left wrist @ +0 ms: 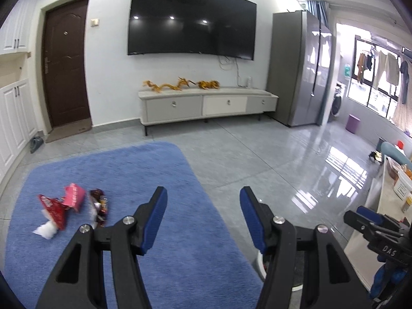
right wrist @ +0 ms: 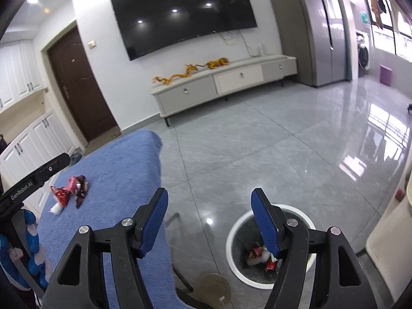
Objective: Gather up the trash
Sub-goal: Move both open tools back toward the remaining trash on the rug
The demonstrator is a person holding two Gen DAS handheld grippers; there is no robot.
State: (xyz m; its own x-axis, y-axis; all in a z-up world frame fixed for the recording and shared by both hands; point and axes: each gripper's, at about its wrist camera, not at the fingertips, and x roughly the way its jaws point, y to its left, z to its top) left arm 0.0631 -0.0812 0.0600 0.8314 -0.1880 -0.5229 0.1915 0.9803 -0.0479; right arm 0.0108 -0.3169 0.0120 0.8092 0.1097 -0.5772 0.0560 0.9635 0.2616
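Far wall: wall-mounted television (left wrist: 191, 20) above a low media cabinet (left wrist: 206, 104) bearing golden dragon figurines (left wrist: 168, 85). Brown door (left wrist: 65, 64) far left, grey refrigerator (left wrist: 300, 68) right. Blue rug (left wrist: 154, 180) spread near on grey floor tiles (left wrist: 270, 154).

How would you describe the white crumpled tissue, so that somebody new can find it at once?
Start at the large blue cloth spread in front of the television. On its left part lies a small heap of trash, mostly red and pink wrappers. The tissue is the plain white lump at the heap's near left edge, the only piece without colour or print.
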